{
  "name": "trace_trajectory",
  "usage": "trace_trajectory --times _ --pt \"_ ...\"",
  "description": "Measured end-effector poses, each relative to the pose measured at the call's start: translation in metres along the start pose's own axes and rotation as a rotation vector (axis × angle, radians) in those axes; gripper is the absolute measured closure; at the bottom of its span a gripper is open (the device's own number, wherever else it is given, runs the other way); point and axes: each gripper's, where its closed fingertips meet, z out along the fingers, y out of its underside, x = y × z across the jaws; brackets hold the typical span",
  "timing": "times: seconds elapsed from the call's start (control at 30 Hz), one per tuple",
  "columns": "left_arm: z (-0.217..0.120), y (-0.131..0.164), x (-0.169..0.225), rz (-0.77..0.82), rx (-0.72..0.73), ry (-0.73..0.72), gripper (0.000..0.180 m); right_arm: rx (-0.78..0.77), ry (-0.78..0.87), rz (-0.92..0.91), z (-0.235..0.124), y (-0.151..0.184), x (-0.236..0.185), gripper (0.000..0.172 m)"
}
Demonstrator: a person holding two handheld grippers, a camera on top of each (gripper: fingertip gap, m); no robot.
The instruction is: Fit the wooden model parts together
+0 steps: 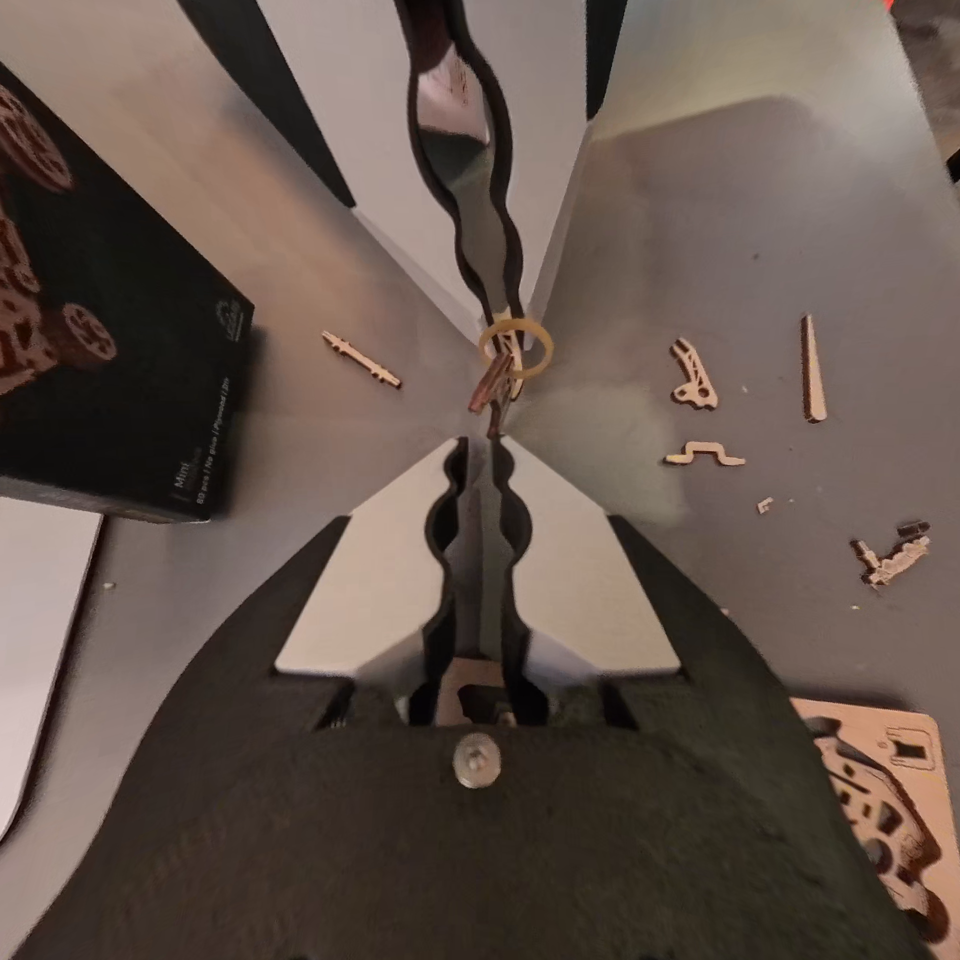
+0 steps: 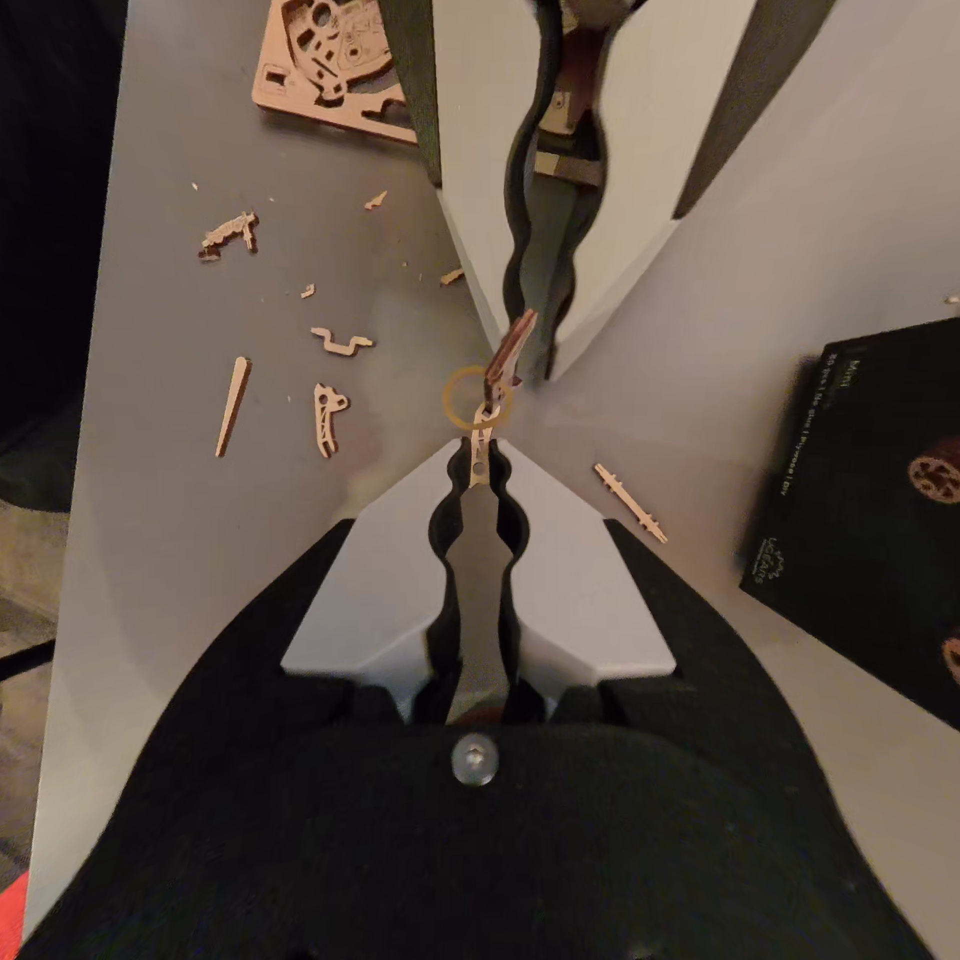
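The two wooden pieces meet mid-air above the grey table (image 2: 171, 519), a rubber band (image 2: 451, 413) looped at their joint. My right gripper (image 2: 479, 457) clamps the pale truss piece (image 2: 479, 462); my left gripper (image 1: 480, 441) pinches the darker part (image 1: 485, 387) at 12 o'clock. Twisting could snap the thin wood or flick the band off.

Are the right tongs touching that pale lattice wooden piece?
Touching. The right wrist view shows the right tongs with both black pads pressed against the lattice wooden piece, clamping it on either side.
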Motion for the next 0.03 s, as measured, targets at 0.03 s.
trace_trajectory --times 0.03 --pt "0.0014 0.0006 0.0009 0.007 -0.009 0.004 0.176 0.012 0.004 0.007 0.0006 0.0000 0.0004 0.168"
